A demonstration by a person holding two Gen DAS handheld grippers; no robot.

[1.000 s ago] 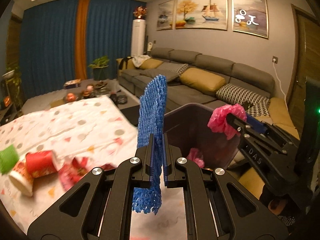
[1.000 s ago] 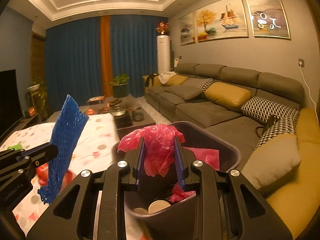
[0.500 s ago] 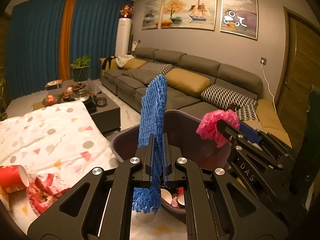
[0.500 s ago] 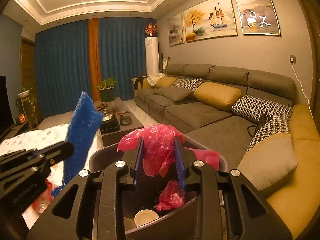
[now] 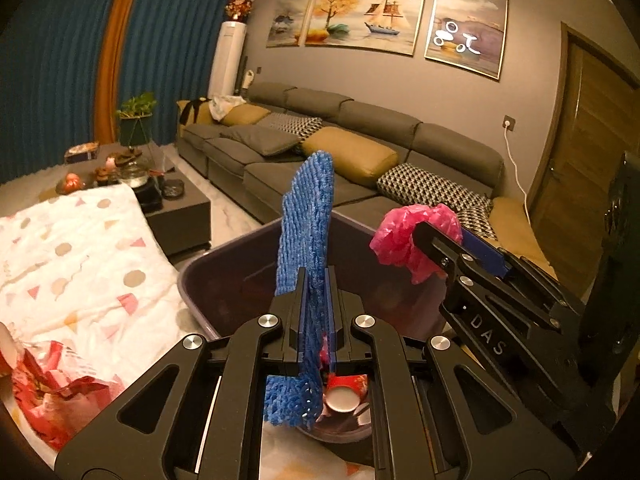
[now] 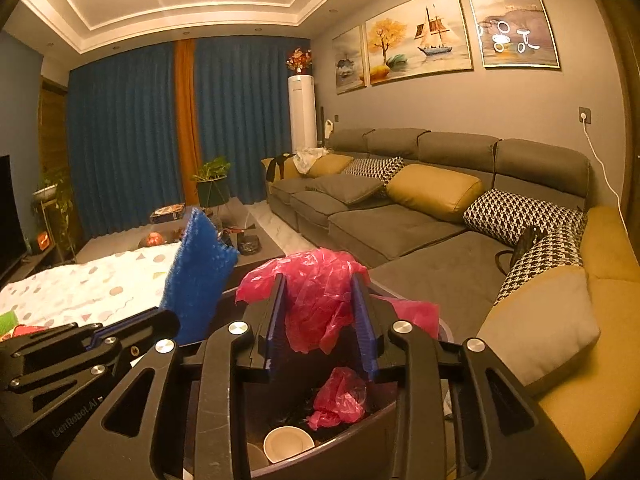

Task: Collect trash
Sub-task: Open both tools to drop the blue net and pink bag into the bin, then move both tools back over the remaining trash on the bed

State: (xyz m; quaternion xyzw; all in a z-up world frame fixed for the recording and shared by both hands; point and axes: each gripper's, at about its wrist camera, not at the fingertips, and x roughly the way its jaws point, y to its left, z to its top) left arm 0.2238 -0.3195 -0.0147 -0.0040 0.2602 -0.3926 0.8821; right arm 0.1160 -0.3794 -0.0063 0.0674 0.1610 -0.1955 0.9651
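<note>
My left gripper (image 5: 316, 280) is shut on a blue foam net (image 5: 306, 216) and holds it upright over the dark trash bin (image 5: 224, 276). My right gripper (image 6: 320, 292) is shut on a crumpled pink plastic bag (image 6: 316, 300) above the same bin (image 6: 352, 452). The right gripper also shows in the left wrist view (image 5: 436, 240), with the pink bag (image 5: 404, 236) in it. The left gripper and its blue net (image 6: 200, 276) show at the left of the right wrist view. Inside the bin lie a paper cup (image 6: 288, 444), a pink bag (image 6: 340, 400) and a red cup (image 5: 344, 392).
A table with a patterned white cloth (image 5: 68, 256) stands left of the bin, with crumpled red wrapping (image 5: 52, 392) on its near edge. A grey sofa (image 6: 400, 216) with cushions runs along the right. A dark coffee table (image 5: 176, 200) with dishes is behind.
Both grippers have moved right, from over the table edge to above the bin, still holding the blue net and the pink bag. The bin's contents have come into view.
</note>
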